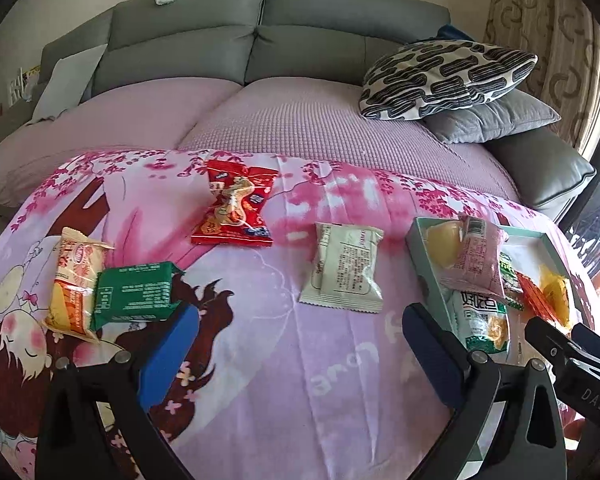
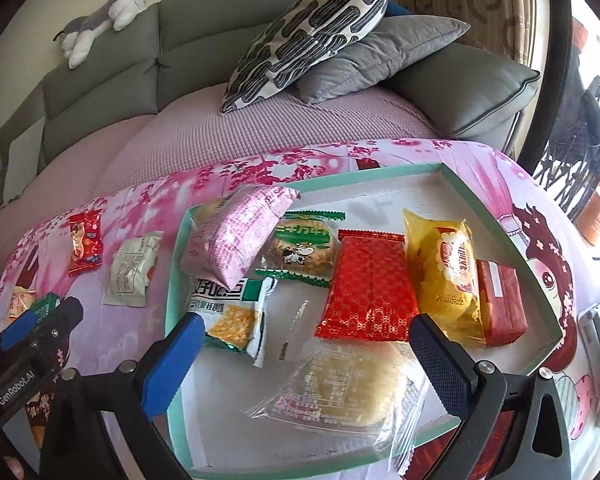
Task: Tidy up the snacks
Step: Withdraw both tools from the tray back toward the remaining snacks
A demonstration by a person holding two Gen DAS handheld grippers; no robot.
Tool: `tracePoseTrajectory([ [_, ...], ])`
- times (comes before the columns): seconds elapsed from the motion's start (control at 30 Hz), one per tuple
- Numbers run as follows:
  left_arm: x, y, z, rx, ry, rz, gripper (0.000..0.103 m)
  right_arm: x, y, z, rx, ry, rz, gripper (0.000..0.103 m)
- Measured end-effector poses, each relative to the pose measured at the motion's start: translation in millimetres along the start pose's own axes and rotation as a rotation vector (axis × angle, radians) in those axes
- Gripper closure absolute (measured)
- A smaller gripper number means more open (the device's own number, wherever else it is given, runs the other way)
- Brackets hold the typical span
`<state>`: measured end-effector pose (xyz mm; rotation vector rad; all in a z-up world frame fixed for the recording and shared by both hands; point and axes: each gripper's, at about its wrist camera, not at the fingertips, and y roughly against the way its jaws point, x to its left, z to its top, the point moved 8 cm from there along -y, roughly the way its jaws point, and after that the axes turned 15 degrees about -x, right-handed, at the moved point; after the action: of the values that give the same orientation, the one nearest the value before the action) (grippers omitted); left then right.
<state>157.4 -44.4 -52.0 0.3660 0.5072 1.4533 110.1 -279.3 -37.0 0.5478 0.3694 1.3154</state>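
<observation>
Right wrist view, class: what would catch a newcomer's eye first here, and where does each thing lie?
The mint-green tray at the middle, crowded with snack packets, above all the shiny red packet with the yellow cake packet to its right. In front of them a clear-wrapped pastry lies between the open fingers of the right gripper. Left of the tray, a white packet and a red peanut packet lie on the pink cartoon cloth.

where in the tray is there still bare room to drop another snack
The tray is bare along its far side, behind the green cow pack and the yellow pack. A smaller gap lies between the white-green pack and the red pack. The near middle and left are crowded.
</observation>
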Motion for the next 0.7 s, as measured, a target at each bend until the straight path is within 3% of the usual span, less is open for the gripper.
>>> tracePoseTrajectory([
  [0.43, 117, 14, 9, -0.009, 0.081, 0.247, 0.002, 87, 9, -1, -0.036, 0.13, 0.172, 0.0],
  [0.7, 166, 21, 5, 0.01, 0.155, 0.319, 0.002, 153, 8, -15, -0.008, 0.227, 0.27, 0.0],
])
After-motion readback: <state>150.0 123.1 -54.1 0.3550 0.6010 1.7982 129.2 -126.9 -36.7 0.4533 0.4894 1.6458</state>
